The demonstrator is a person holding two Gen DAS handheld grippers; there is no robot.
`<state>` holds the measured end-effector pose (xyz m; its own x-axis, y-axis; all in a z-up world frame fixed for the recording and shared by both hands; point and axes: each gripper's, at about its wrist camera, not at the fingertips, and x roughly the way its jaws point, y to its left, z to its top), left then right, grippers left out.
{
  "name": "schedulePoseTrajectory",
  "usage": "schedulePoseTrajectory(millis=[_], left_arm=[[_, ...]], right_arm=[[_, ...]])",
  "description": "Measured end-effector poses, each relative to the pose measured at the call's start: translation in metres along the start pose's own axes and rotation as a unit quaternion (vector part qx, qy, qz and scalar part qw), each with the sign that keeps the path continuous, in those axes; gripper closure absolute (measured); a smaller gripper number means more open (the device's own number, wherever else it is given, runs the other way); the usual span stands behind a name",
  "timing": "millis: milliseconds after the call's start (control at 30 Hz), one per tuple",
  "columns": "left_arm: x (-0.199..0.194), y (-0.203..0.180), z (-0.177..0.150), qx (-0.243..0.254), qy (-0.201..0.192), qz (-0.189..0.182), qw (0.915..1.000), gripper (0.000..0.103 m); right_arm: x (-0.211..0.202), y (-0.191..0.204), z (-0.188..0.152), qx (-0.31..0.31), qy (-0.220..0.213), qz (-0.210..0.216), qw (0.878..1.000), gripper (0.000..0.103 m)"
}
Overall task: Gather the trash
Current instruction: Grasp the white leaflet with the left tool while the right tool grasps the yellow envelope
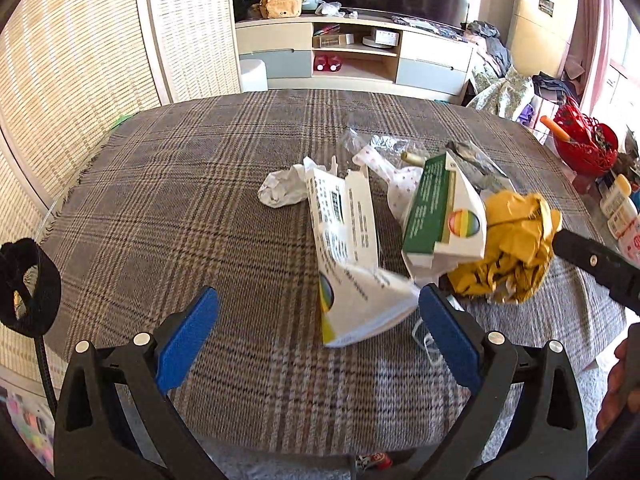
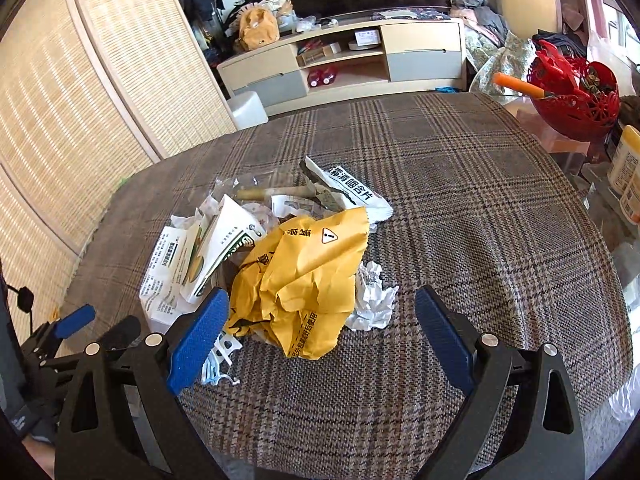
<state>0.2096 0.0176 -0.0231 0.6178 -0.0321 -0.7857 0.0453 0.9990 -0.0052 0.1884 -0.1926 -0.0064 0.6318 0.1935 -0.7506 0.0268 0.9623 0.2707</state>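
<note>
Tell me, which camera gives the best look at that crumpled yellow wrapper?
The right wrist view: the yellow wrapper lies unobstructed between the open fingers, its warning symbol and print legible. The left wrist view shows it off to the side, partly hidden behind a box.

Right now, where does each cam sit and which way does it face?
Left wrist: sits on the left claw, open, looking forward over the plaid tablecloth at the white carton; the other claw's black finger and a hand show at the right edge.
Right wrist: sits on the right claw, open, looking at the yellow crumpled bag from closer; the left claw shows at lower left.
Shared: the trash pile, red basket, TV cabinet.
</note>
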Motion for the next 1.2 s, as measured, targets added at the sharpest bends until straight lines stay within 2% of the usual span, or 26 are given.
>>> schedulePoseTrajectory(millis=[300,633,700,767,800,833,900,967,1100,1200], left_arm=[[0.03,0.01,0.02,-0.031,0.02,-0.008,0.9993,0.008],[0.063,0.004,0.022,-0.023,0.046,-0.01,0.9986,0.009],[0.067,0.002,0.021,-0.022,0.05,-0.012,0.9985,0.013],[0.072,0.001,0.02,-0.02,0.056,-0.015,0.9981,0.021],[0.074,0.002,0.02,-0.022,0.059,-0.016,0.9979,0.029],[0.075,0.001,0.019,-0.022,0.061,-0.018,0.9977,0.034],[0.074,0.0,0.017,-0.022,0.061,-0.027,0.9975,0.042],[0.072,-0.004,0.016,-0.014,0.061,-0.034,0.9975,0.055],[0.07,-0.009,0.013,-0.001,0.057,-0.027,0.998,0.056],[0.066,-0.006,0.011,-0.009,0.06,-0.034,0.9976,0.057]], right_arm=[[0.012,-0.004,0.009,0.001,0.0,0.014,1.0,0.009],[0.028,-0.005,0.012,0.001,0.019,0.035,0.999,0.009],[0.03,-0.001,0.012,-0.002,0.02,0.042,0.999,0.009],[0.032,0.004,0.011,-0.013,0.019,0.042,0.999,0.01],[0.032,0.006,0.01,-0.019,0.02,0.041,0.999,0.014],[0.034,0.008,0.01,-0.025,0.023,0.04,0.999,0.023],[0.036,0.01,0.008,-0.031,0.025,0.038,0.998,0.034],[0.034,0.012,0.008,-0.04,0.026,0.039,0.998,0.038],[0.028,0.015,0.004,-0.049,0.02,0.039,0.998,0.044],[0.022,0.017,0.004,-0.05,0.015,0.043,0.998,0.045]])
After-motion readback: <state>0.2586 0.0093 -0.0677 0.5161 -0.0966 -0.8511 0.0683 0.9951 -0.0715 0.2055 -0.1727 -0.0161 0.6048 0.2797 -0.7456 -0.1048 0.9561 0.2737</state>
